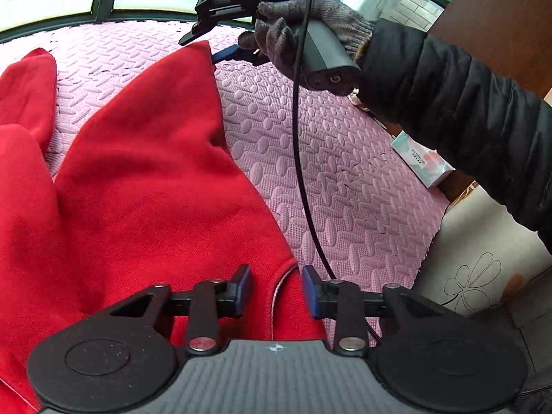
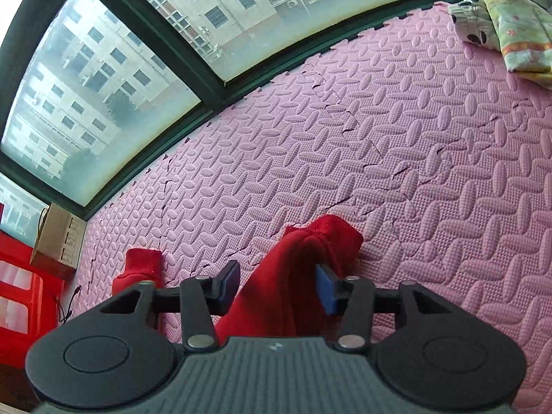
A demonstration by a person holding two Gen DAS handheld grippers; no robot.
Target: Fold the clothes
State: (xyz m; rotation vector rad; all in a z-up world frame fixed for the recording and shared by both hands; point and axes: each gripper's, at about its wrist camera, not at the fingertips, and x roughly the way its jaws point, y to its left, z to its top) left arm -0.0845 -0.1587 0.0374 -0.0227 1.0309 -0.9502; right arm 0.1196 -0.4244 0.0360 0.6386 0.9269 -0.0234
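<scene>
A small white carton (image 1: 422,162) with pale teal and pink printing lies at the right edge of the pink embossed foam mat (image 1: 345,179); its line of print is too small to read (as are the marks on the brown cardboard box (image 2: 58,238) by the window). The red knitted garment (image 1: 145,179) lies spread on the left part of the mat, its ribbed cuffs toward the dark green window frame (image 2: 207,82). To the garment's right the mat is bare up to its edge. Folded patterned cloths (image 2: 500,24) sit in the far corner. The left gripper (image 1: 276,289) hovers low over the garment's near edge, jaws parted and empty. The right gripper (image 2: 277,288), gripped from above by a grey knit-gloved hand (image 1: 293,31) in a black padded sleeve (image 1: 448,103), has its jaws wide, a raised fold of the garment between them, not pinched.
</scene>
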